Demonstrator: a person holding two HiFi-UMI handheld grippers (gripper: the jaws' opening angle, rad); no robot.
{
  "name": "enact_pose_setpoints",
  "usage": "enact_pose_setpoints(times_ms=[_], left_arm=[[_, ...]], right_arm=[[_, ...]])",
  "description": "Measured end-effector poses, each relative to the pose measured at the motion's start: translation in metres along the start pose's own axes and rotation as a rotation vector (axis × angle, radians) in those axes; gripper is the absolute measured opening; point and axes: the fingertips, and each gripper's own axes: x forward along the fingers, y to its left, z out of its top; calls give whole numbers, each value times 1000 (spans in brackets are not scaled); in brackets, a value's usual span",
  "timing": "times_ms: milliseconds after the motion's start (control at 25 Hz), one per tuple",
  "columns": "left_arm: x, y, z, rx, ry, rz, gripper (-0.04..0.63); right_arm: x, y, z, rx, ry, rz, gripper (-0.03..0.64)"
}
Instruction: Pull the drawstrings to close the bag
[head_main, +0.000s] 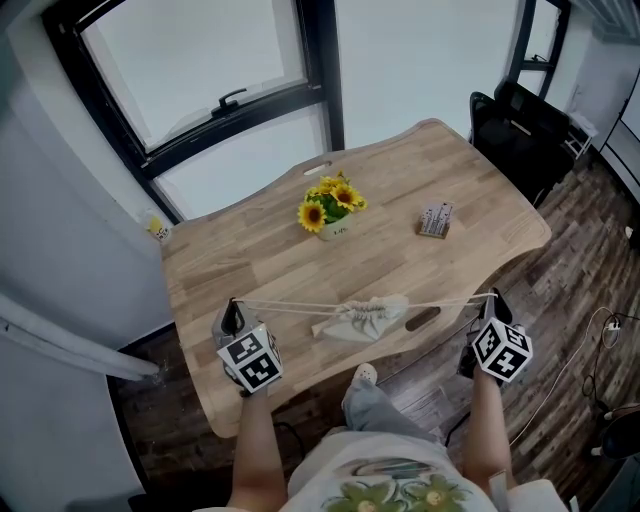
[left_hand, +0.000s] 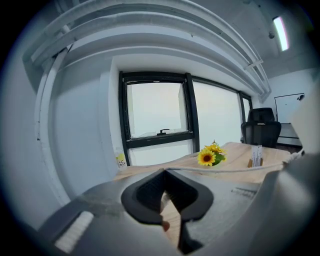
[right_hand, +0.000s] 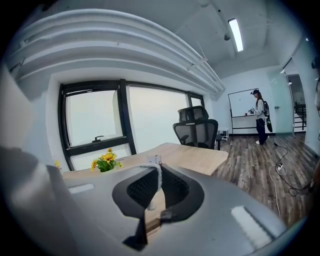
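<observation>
My left tongs (head_main: 232, 306) are clenched on one end of the drawstrings (head_main: 300, 305), and my right tongs (head_main: 491, 297) are clenched on the other end. The cords stretch taut from one pair of tongs to the other. The bag (head_main: 365, 318) lies on the table (head_main: 400, 180) roughly midway between them, its mouth gathered. Sunflowers (head_main: 330, 205) stand beyond the bag.

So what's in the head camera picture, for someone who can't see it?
The left gripper and right gripper, jaws shut on white drawstrings, stretch them sideways from a small cream cloth bag on a light wooden table. Yellow sunflowers stand behind it.
</observation>
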Motion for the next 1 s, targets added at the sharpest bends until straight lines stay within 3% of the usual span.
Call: enact_pose_setpoints(times_ms=[1000], left_arm=[[-11,-36,8,16,-22,-107,6]], right_arm=[[-8,28,-2,-9,-1,89,2]])
